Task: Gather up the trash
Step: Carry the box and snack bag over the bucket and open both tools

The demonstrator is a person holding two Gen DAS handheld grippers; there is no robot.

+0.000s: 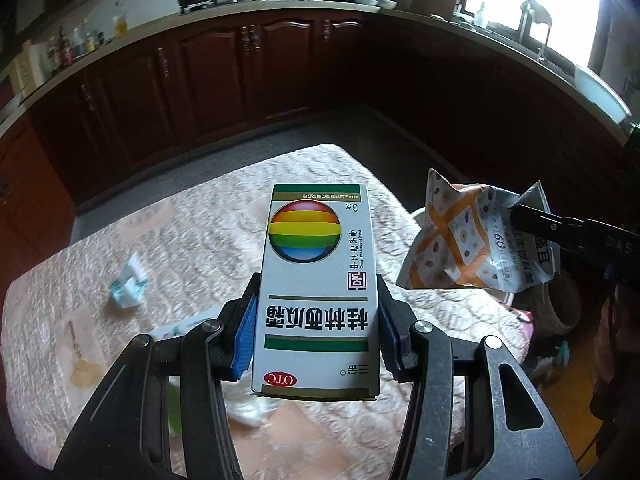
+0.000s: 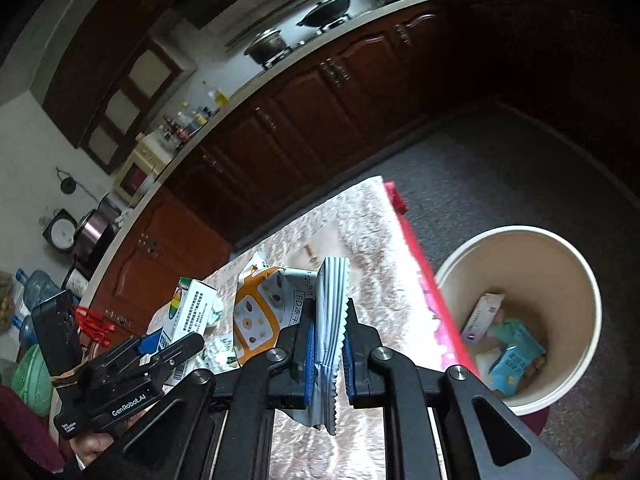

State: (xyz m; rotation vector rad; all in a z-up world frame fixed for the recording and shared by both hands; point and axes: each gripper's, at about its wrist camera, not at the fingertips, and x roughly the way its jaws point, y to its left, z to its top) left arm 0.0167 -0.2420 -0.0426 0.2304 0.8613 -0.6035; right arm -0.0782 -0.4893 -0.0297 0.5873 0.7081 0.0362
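Above the counter [image 1: 168, 240], in the left wrist view, the left gripper [image 1: 316, 312] is closed on a white box [image 1: 316, 280], its blue pads pressing both long sides. The box is lifted clear of the cloth. To the right, the right gripper [image 1: 524, 220] holds a snack bag [image 1: 460, 240] by its edge, in the air beyond the counter end. A small crumpled wrapper [image 1: 128, 286] lies on the cloth, well apart from both.

From the right wrist view, the right gripper [image 2: 328, 344] is nearly shut, clamping the serrated edge of the bag [image 2: 256, 316]. The left gripper [image 2: 160, 350] with the box [image 2: 188, 312] is at the left. A bin [image 2: 560, 264] stands on the floor just beside the counter edge and already has some packets inside.

I judge both pieces are picked and the drop is next: the bag must move right until over the bin, then the gripper opens.
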